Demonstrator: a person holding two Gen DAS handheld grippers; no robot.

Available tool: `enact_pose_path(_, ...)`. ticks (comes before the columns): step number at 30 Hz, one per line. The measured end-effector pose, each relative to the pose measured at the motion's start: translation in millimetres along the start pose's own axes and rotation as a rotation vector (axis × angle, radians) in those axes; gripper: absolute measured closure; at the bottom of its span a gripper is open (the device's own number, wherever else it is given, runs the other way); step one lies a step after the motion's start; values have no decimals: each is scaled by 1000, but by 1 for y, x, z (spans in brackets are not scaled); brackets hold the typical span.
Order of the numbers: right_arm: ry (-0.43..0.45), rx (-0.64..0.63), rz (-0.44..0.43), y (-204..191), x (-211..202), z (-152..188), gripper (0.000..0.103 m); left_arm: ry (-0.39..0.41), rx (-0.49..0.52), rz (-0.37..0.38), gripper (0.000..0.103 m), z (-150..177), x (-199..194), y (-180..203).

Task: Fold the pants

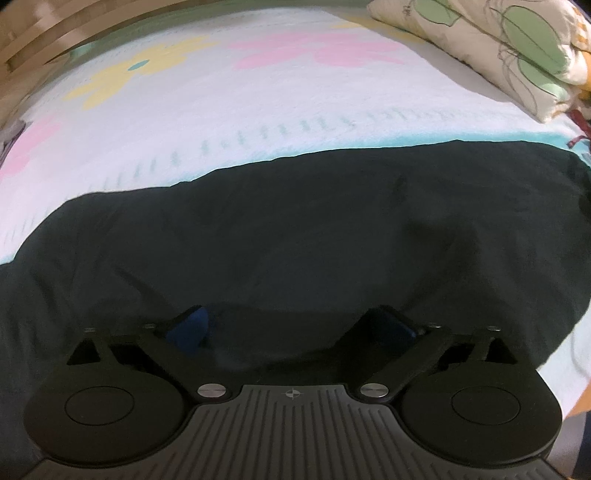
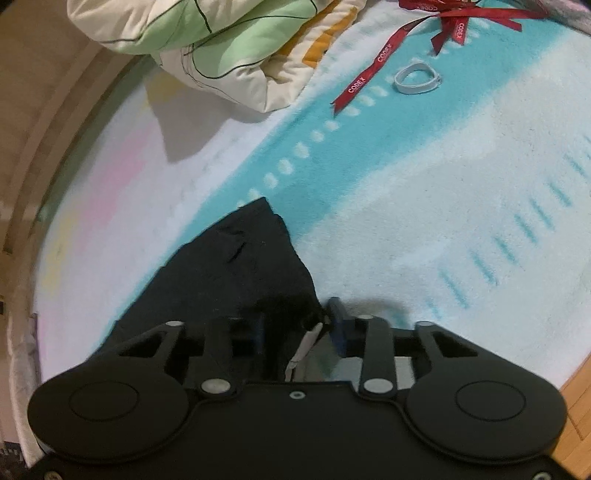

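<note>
Black pants lie spread across a flowered blanket on a bed. My left gripper hovers low over their near edge with its blue-padded fingers far apart; the cloth lies beneath them, not pinched. In the right wrist view, a corner of the pants points away from me. My right gripper has its jaws narrow around the bunched edge of that corner, and the cloth fills the gap between the pads. A white tag or cord hangs from the cloth just behind the pads.
A folded quilt with green leaf print sits at the far end of the bed, also seen as the quilt. Red ribbons and a small white loop lie on the turquoise stripe. A wooden bed frame borders the far left.
</note>
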State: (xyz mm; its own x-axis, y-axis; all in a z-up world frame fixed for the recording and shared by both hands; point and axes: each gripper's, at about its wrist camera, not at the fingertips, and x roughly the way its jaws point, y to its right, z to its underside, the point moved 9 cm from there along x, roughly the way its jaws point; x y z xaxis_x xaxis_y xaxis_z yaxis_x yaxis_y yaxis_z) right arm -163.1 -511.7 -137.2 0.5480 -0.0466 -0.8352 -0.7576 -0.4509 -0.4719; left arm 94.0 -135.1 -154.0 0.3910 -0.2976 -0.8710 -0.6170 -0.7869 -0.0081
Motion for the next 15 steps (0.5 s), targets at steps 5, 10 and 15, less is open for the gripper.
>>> enact_pose_path(5, 13, -17, -15, -12, -7, -1, 76, -18, -6, -1, 0, -3, 2, -1)
enact_pose_path(10, 61, -43, -72, -39, -23, -5, 80, -13, -57, 15, 12, -12, -6, 5)
enact_pose_path(15, 97, -93, -109, -72, -38, -4, 81, 17, 11, 55, 11, -25, -6, 36)
